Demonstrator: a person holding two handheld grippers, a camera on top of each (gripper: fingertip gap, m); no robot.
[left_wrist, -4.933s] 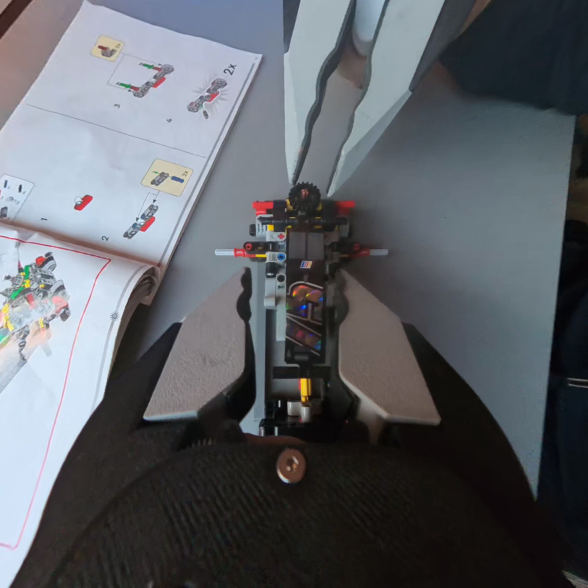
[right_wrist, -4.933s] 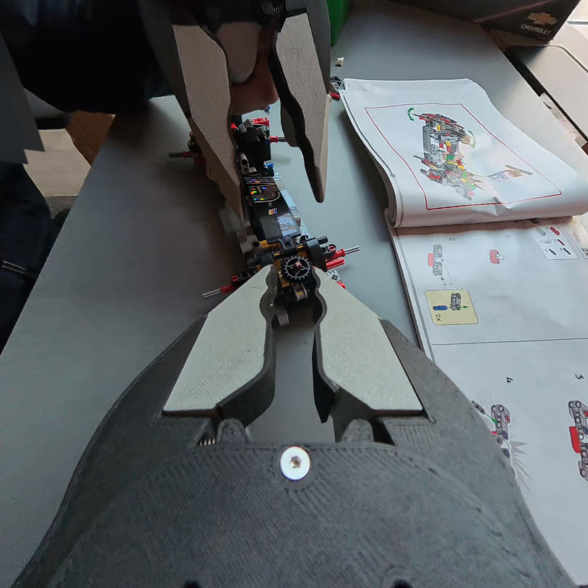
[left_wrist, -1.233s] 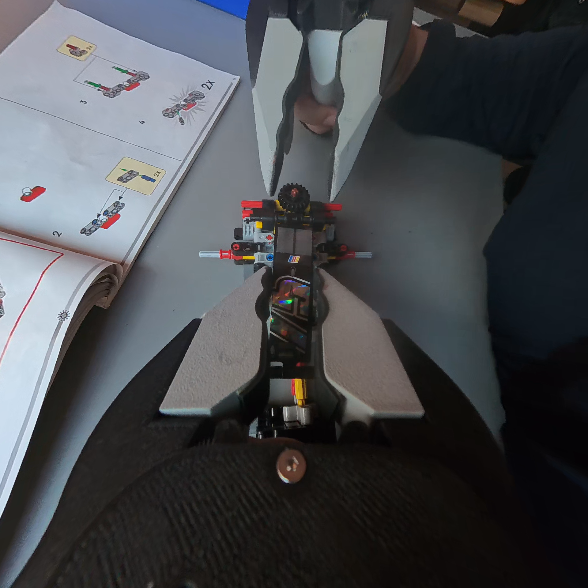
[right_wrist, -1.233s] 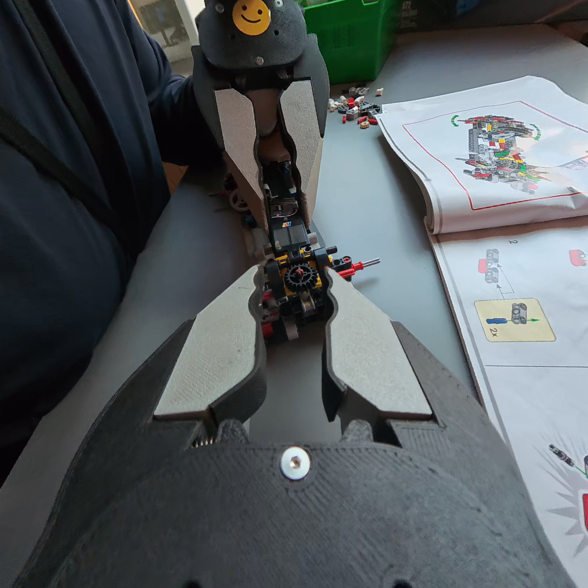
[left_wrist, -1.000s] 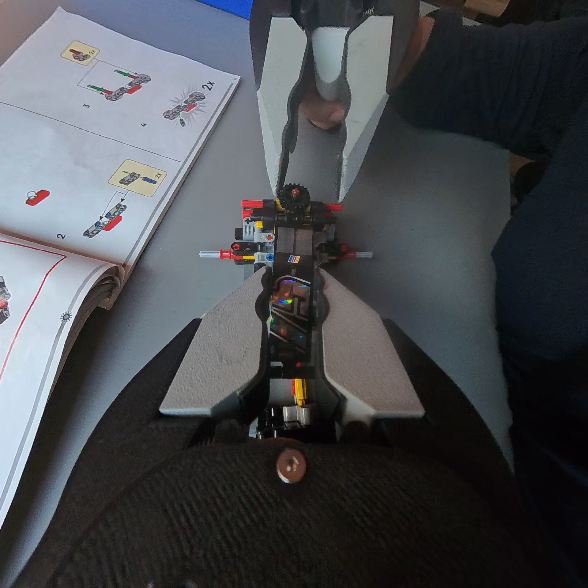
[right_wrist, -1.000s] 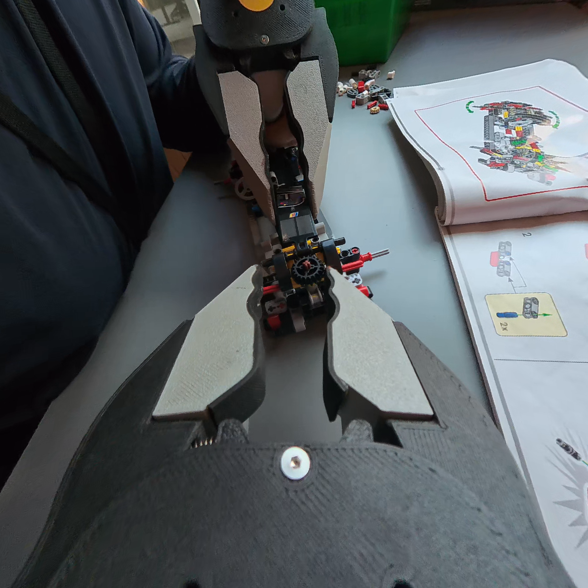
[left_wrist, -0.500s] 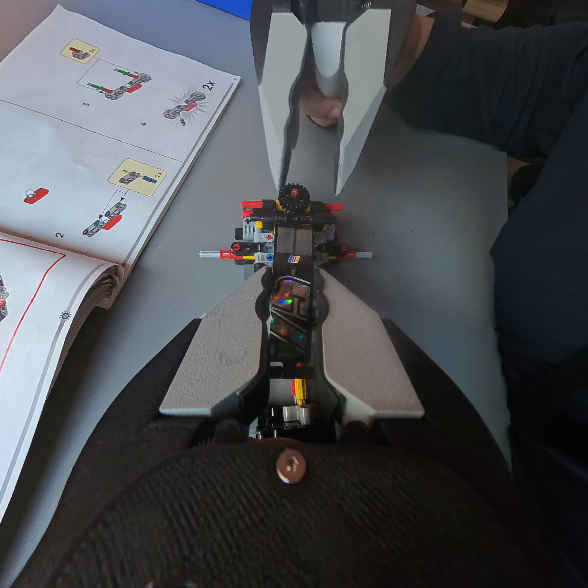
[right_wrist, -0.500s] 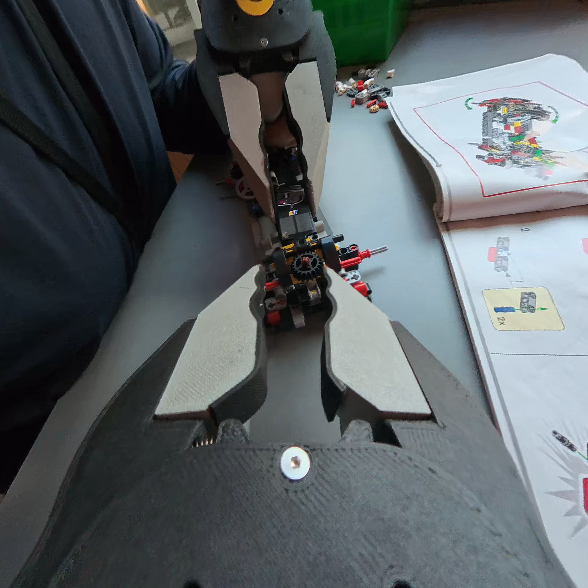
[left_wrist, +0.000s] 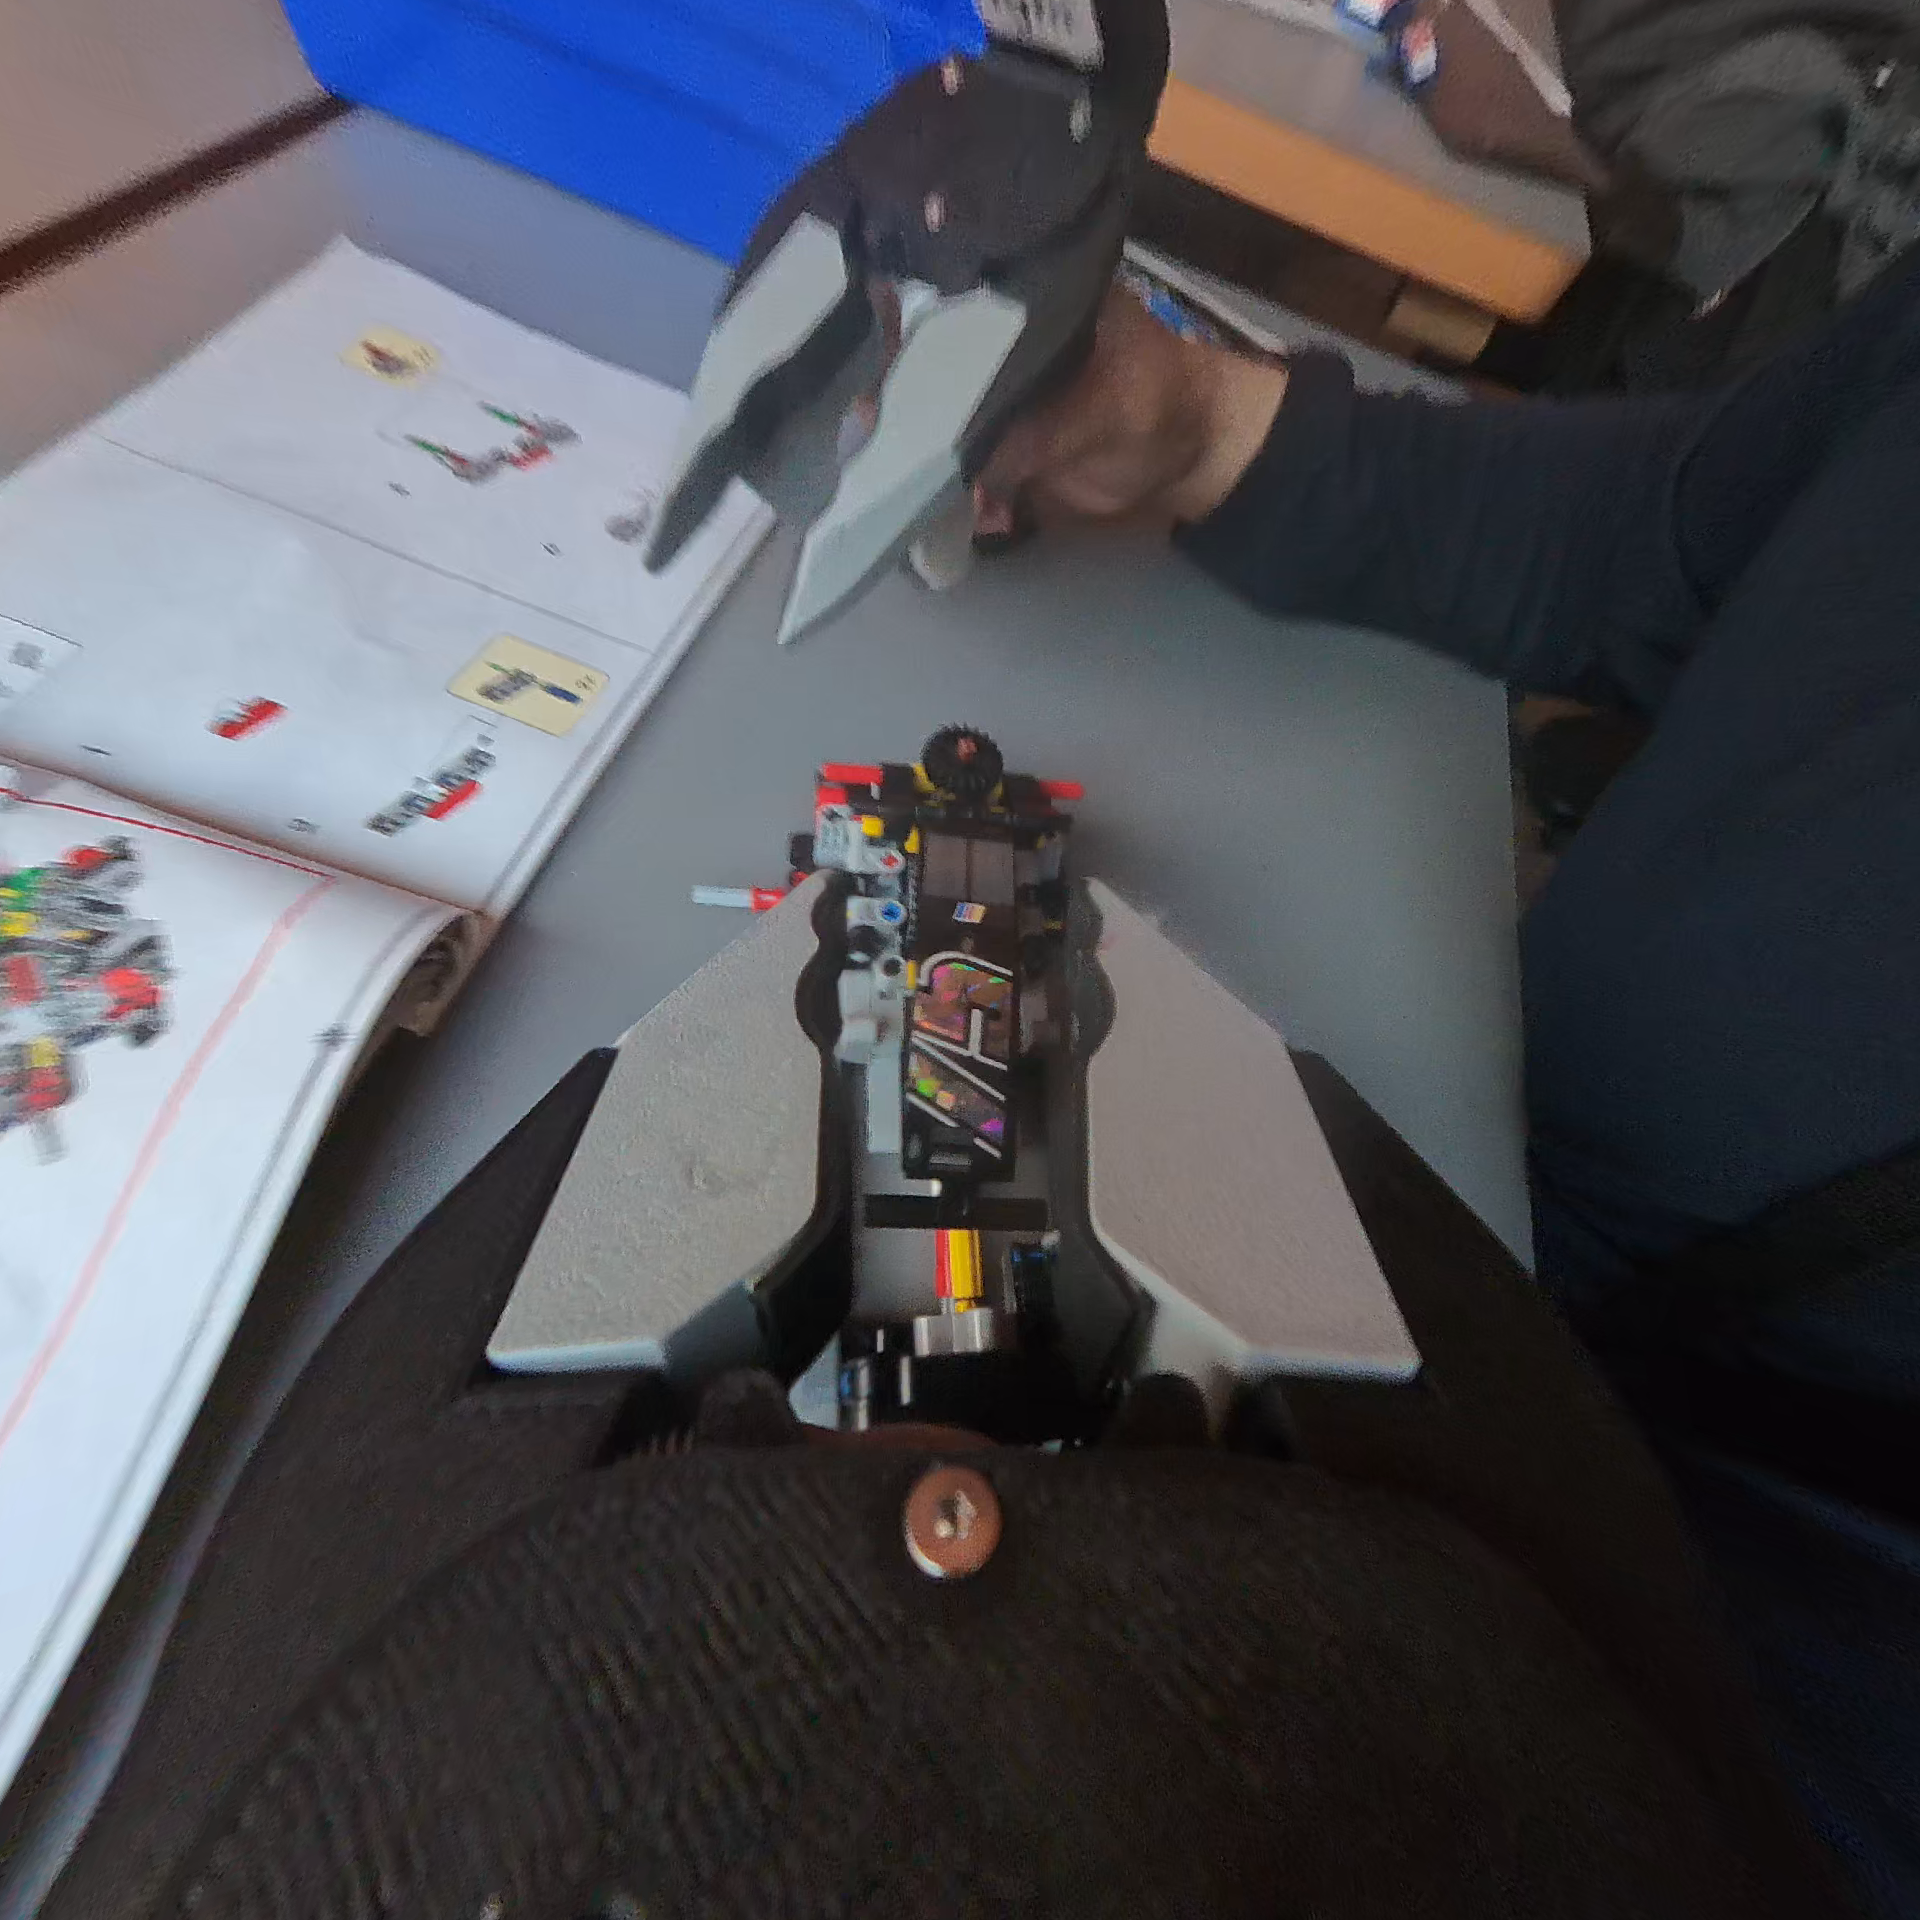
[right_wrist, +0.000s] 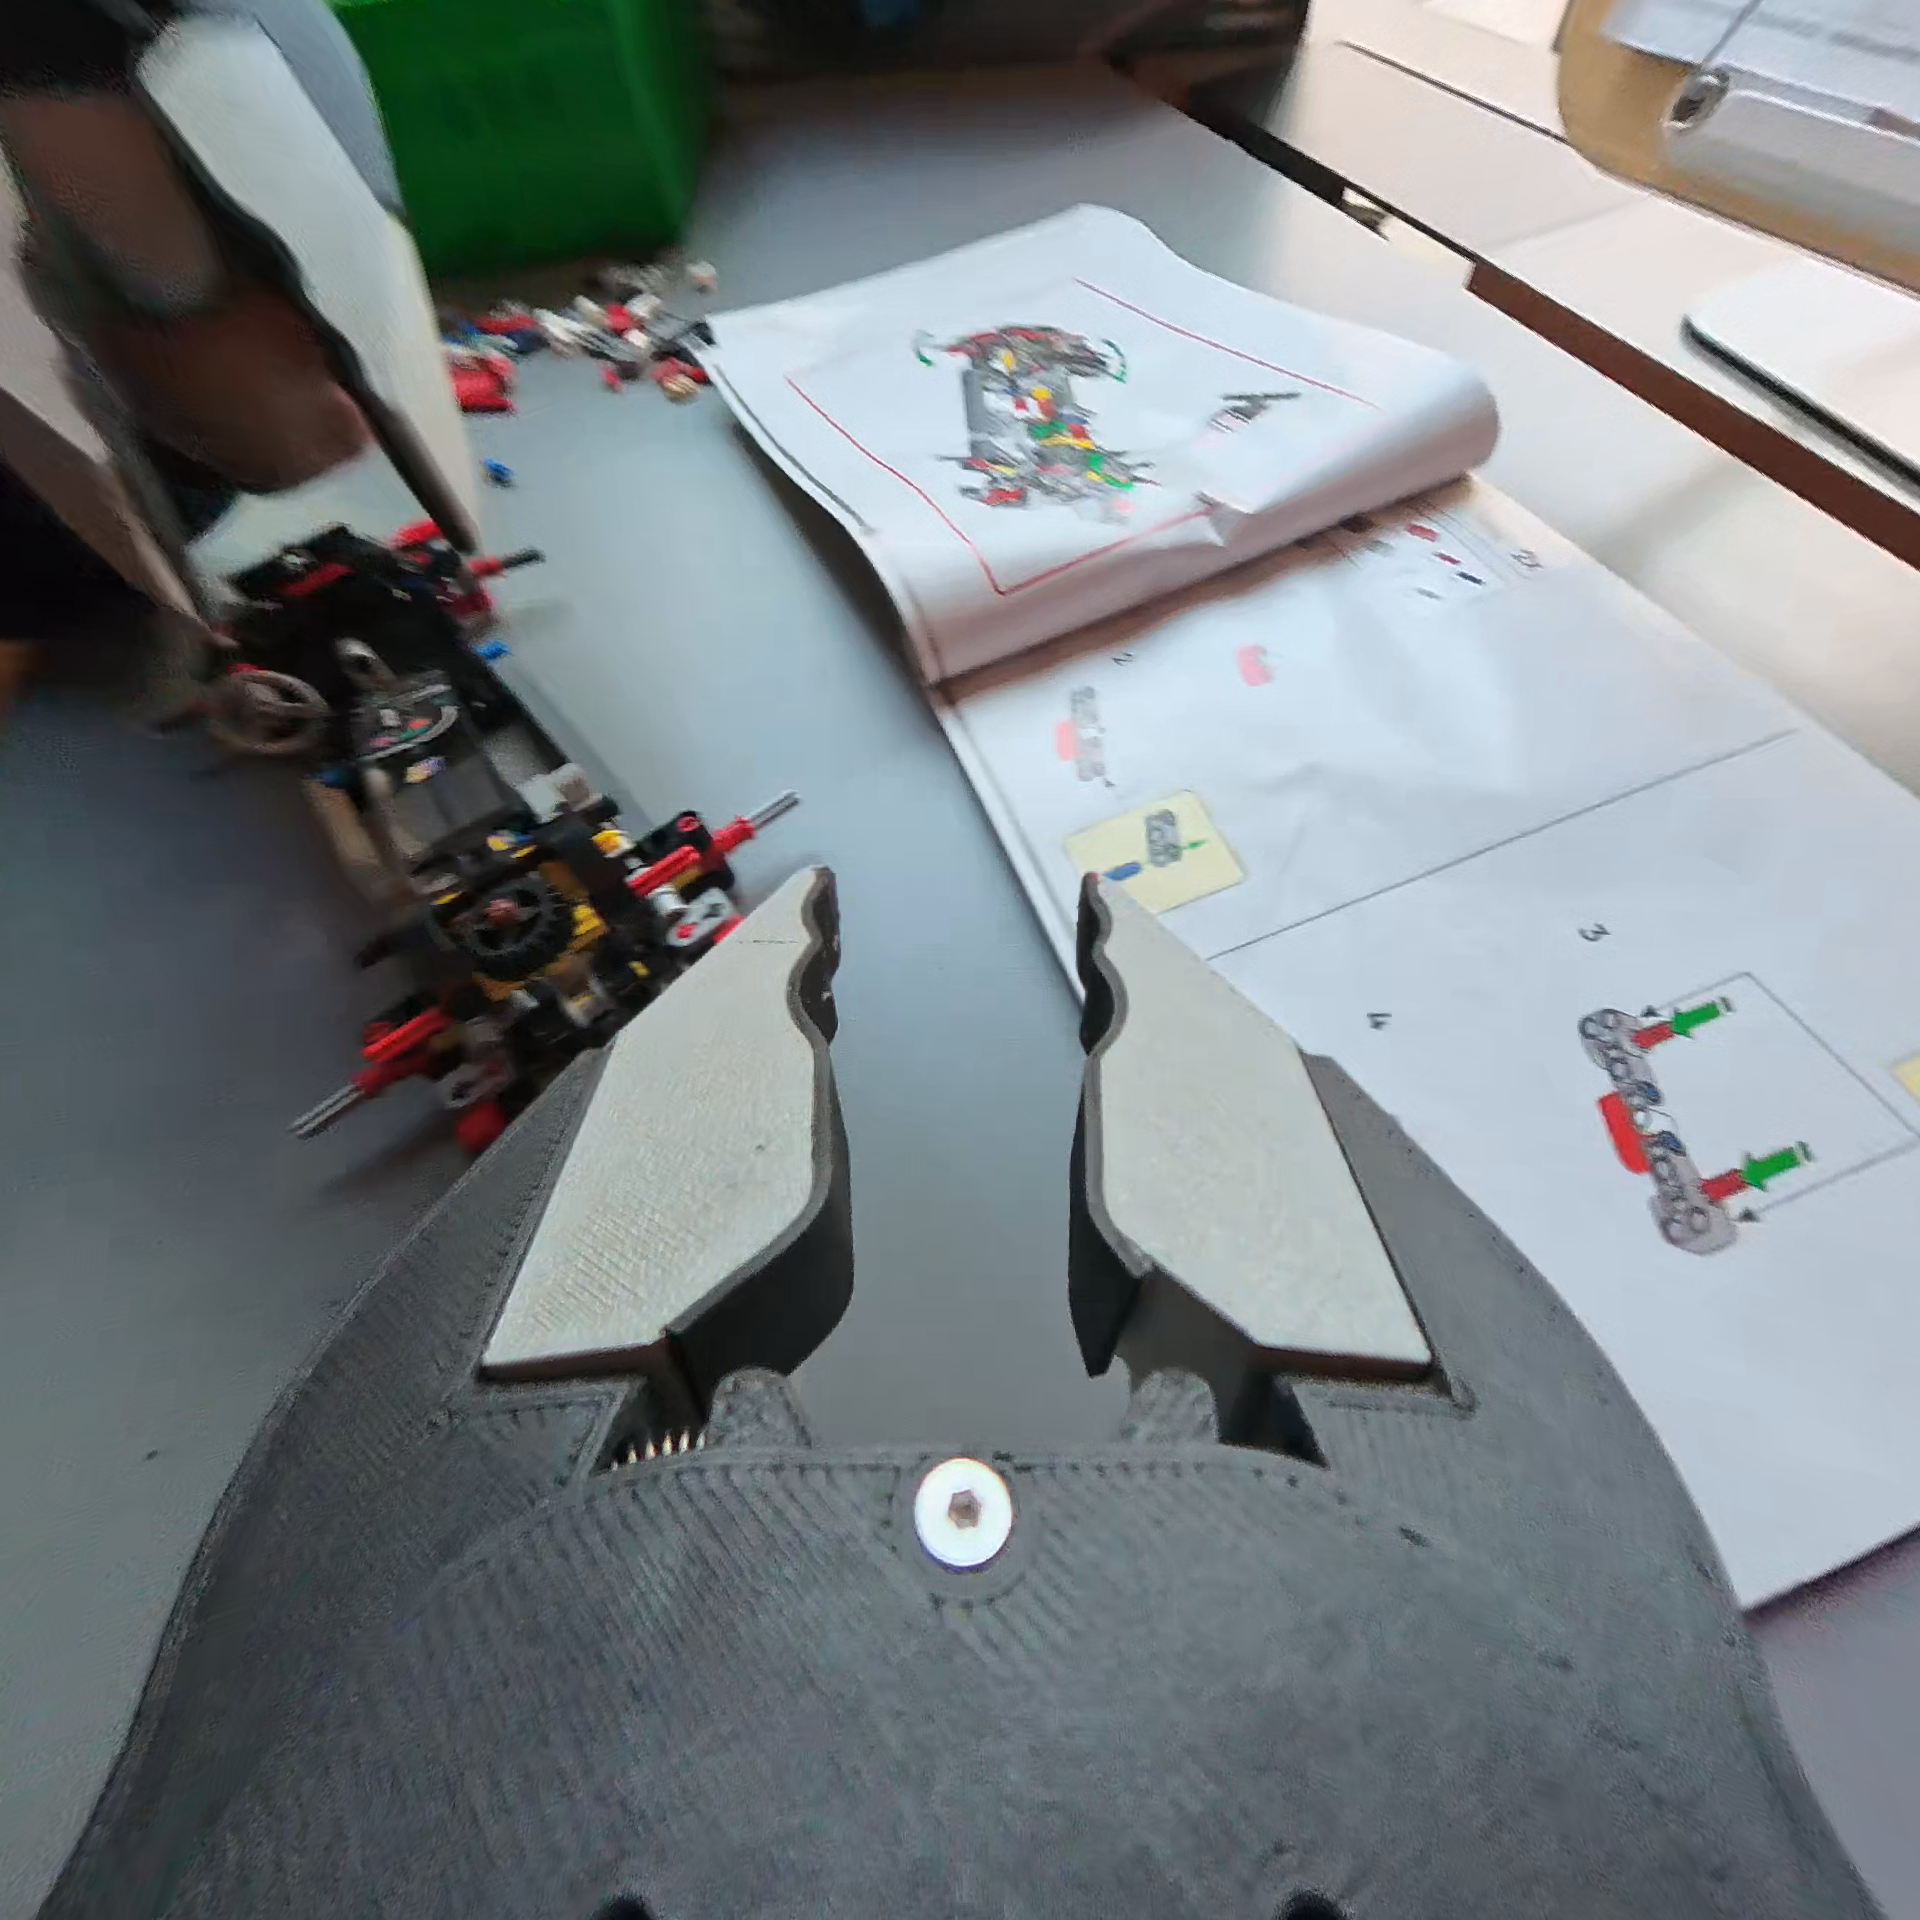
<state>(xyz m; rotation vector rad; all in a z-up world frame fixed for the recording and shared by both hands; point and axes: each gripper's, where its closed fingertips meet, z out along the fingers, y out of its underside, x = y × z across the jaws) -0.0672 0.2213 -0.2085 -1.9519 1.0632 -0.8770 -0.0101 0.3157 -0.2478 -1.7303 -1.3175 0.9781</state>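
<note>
Right gripper (right_wrist: 956, 894) now off toy chassis (left_wrist: 961, 977), fingers apart, bare; left gripper (left_wrist: 956, 904) fingers loosely flanking it.

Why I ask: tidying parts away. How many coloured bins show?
2: a blue bin beyond the booklet's far edge, and a green bin behind the loose pieces. Others may be out of view.

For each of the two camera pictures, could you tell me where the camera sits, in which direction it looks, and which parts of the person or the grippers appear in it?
Left wrist view: sits on the left gripper, looking along its grey fingers over the black brick-built model car chassis lying between them; the right gripper and a hand show beyond.
Right wrist view: sits on the right gripper, open over the grey table; the left gripper's finger shows top left.
Shared: the chassis and the open white instruction booklet.
</note>
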